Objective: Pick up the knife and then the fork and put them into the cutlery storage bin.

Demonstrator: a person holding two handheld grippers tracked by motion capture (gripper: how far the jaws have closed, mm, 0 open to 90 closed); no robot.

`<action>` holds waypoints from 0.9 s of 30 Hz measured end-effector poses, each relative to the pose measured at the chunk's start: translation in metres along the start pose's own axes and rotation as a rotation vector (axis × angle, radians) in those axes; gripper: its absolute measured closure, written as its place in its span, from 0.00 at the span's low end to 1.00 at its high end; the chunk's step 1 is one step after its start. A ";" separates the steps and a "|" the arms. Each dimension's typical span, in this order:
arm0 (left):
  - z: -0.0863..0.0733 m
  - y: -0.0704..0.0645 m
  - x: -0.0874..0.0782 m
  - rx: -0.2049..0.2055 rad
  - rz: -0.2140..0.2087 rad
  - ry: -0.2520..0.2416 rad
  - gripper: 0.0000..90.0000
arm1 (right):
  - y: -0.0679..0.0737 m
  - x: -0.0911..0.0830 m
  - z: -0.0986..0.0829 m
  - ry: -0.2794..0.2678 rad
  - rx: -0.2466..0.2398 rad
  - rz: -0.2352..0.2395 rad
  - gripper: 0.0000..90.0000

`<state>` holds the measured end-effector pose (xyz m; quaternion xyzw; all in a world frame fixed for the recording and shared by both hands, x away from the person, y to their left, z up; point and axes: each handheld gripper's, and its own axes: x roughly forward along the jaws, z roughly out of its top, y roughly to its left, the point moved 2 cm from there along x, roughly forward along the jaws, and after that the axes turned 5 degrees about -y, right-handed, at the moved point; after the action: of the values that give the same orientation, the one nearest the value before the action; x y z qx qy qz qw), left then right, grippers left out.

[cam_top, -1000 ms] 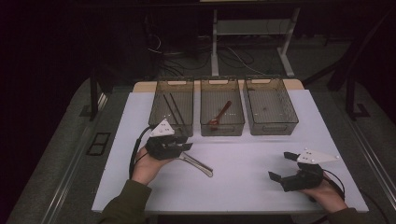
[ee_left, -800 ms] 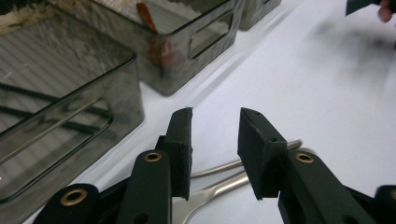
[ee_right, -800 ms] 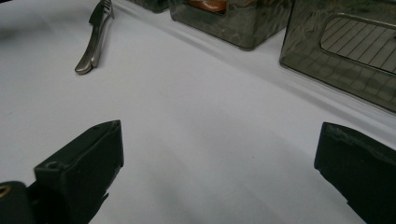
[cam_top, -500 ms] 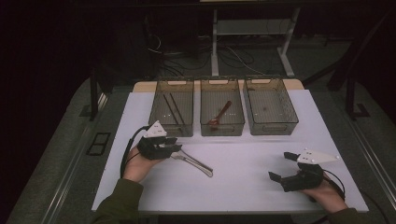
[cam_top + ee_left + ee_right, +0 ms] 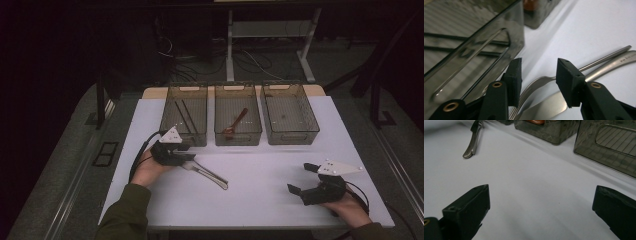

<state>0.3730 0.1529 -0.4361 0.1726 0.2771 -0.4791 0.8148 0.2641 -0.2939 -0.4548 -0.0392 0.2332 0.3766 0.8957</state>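
A steel fork (image 5: 207,173) and a second steel utensil (image 5: 614,65) lie side by side on the white table, in front of the left bin. My left gripper (image 5: 189,157) is at their near ends. In the left gripper view it (image 5: 539,67) stands open with the fork's neck (image 5: 541,81) running through the gap, and I cannot tell if either pad touches it. My right gripper (image 5: 299,177) rests low at the table's front right, wide open with nothing between its jaws (image 5: 542,188). The utensils' handle ends (image 5: 471,147) lie far ahead of it.
Three clear bins stand in a row at the back. The left bin (image 5: 170,117) holds black chopsticks (image 5: 184,114), the middle bin (image 5: 218,120) a wooden spoon (image 5: 236,121), and the right bin (image 5: 312,120) looks bare. The left bin's wall (image 5: 474,50) is close beside my left jaws.
My left hand and gripper have slid a little to the left, toward the utensils' near ends. The right gripper has not moved.
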 end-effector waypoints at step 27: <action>0.010 -0.013 0.031 0.136 -0.220 0.154 0.67 | 0.000 -0.001 0.000 0.003 0.001 0.005 0.01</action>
<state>0.3766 0.1203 -0.4473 0.2322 0.3229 -0.5686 0.7201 0.2635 -0.2944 -0.4549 -0.0389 0.2349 0.3789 0.8943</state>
